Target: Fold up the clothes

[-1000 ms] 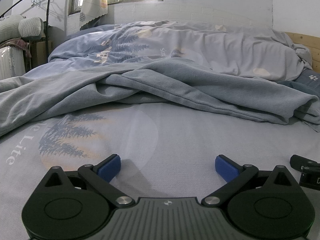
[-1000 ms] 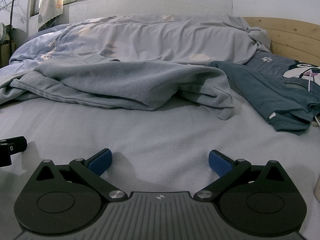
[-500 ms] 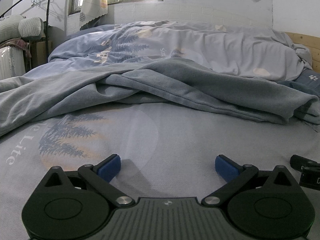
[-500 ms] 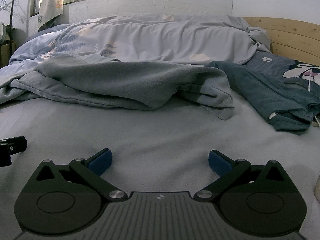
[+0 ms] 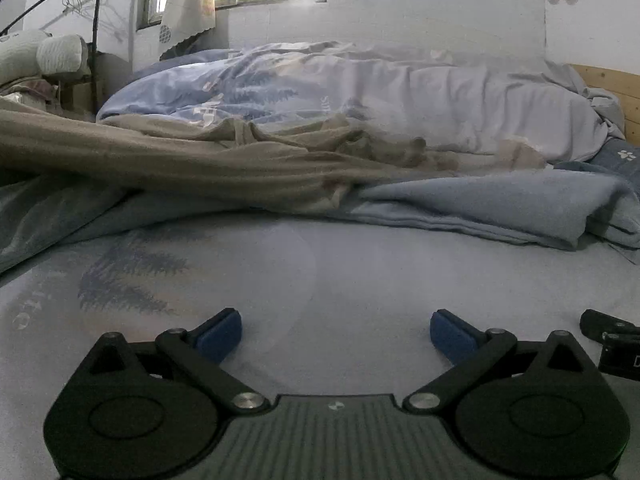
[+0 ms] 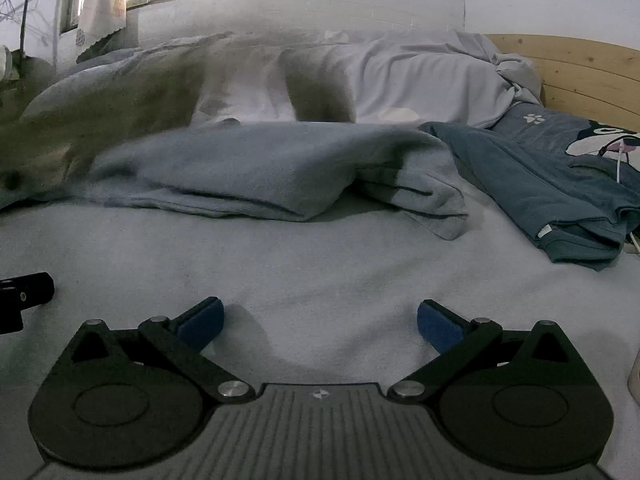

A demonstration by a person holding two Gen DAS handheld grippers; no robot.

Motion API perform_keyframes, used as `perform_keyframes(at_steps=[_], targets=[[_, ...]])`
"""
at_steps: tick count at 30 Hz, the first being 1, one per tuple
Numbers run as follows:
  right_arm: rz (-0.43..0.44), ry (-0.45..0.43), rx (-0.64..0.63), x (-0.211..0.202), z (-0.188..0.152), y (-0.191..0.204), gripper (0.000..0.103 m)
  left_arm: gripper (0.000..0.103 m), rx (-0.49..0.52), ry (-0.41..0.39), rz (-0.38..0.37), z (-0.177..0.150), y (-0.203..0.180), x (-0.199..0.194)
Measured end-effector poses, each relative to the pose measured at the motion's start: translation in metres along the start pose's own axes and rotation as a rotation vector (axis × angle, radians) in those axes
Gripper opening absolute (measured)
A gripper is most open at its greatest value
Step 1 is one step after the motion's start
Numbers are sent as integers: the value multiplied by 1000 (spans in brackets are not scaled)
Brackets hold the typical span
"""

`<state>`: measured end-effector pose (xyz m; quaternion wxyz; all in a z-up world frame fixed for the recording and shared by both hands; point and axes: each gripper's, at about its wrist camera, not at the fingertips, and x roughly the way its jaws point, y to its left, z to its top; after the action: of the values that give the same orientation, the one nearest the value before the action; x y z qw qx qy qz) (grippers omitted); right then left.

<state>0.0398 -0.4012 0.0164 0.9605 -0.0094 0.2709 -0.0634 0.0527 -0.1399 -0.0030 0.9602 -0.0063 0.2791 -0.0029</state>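
My left gripper [image 5: 336, 334] and my right gripper [image 6: 320, 322] both rest low on the pale blue printed bed sheet [image 5: 360, 276], jaws spread wide with nothing between the blue pads. Ahead of both lies the light blue-grey knit garment [image 6: 256, 168], rumpled and doubled over itself; it looks soft, limp and light, so I judge it will sag and slide unless pinched at a hem or a corner, and its near folded edge seems the best hold. A blurred tan cloth [image 5: 168, 160] stretches across it ahead and to the left. Right of my right gripper lies a dark teal garment [image 6: 536, 184]; beyond everything, the heaped duvet [image 5: 440, 96].
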Motion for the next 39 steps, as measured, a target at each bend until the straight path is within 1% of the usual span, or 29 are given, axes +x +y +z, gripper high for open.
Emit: perform_keyframes(at_steps=[39], targets=[[0, 0, 0, 1, 0, -1, 103, 103, 0, 0, 0, 1, -2, 0]])
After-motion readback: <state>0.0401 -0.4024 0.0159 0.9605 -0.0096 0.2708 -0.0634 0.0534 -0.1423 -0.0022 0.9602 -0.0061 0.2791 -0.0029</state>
